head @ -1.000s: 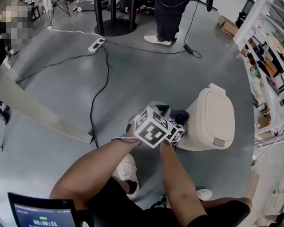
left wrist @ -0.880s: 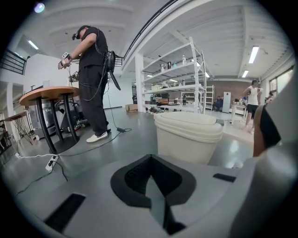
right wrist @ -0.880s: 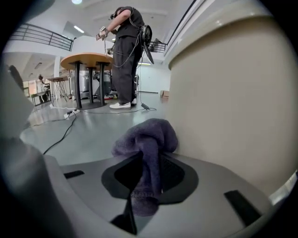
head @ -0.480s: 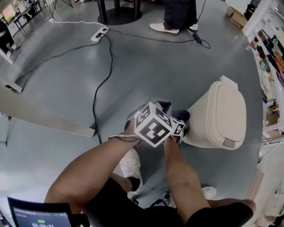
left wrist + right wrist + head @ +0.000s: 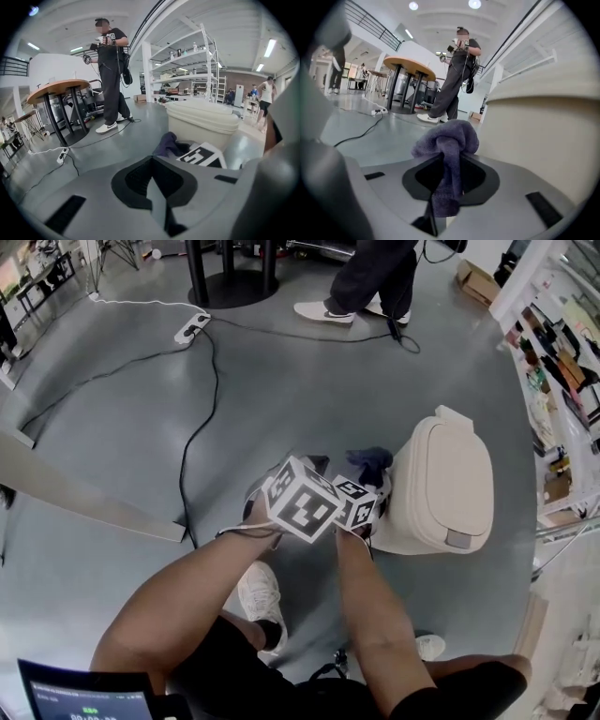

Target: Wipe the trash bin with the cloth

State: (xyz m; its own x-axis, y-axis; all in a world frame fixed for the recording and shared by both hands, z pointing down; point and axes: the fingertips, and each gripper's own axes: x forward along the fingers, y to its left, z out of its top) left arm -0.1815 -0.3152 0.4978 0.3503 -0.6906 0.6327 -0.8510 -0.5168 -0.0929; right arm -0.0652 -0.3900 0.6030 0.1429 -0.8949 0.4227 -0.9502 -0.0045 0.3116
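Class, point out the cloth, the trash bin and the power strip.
cloth [image 5: 447, 136], right gripper view, bunched top.
trash bin [image 5: 450, 482], head view, lid.
power strip [image 5: 190, 327], head view, its middle.

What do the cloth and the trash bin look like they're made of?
Cloth: likely terry or microfibre, dark purplish, matte; fuzzy nap, soft bunched folds.
Trash bin: probably moulded plastic, cream, smooth with a faint sheen; rounded, seamless-looking body.

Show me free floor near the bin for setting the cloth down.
Bare floor lies between the cable, the bystander's shoes and the bin. Crowded: shelves right of it, and its near side, where the right claw holds the cloth.
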